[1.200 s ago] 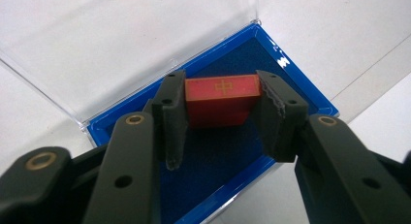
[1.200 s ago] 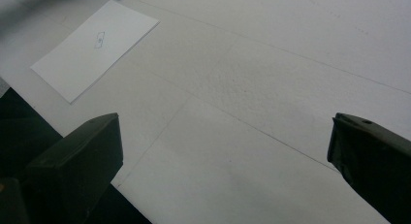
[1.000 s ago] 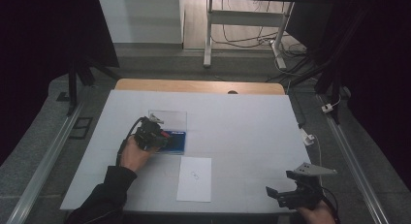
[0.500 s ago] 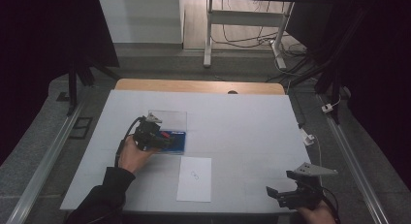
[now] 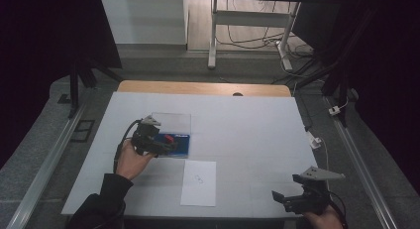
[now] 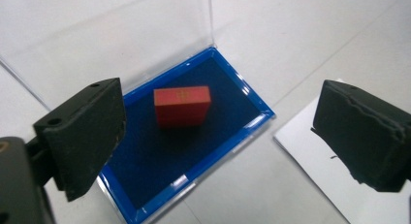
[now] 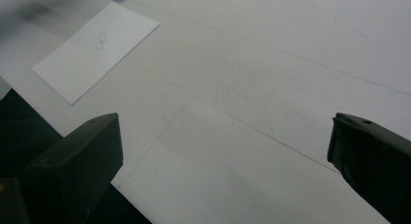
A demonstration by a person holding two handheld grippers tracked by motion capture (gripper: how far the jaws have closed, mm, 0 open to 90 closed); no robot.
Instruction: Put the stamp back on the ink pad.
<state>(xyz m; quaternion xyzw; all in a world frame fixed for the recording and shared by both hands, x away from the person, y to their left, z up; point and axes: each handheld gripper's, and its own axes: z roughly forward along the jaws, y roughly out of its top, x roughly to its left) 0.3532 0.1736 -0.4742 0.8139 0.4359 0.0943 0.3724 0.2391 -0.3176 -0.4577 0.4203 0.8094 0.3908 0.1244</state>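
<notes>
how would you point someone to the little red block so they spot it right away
On the white table, find the open blue-lined case with its clear lid raised, under the left gripper. The red block lies alone on the dark blue lining, the only red thing there.

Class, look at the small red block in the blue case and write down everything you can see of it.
The red block is a small rectangular piece with a faint mark on its top face, smooth and matte like plastic or rubber. It lies flat on the dark blue lining of the blue case, near the hinge end, clear of the rim. The clear lid stands open behind it. Nothing grips it; the left gripper is open above it.
</notes>
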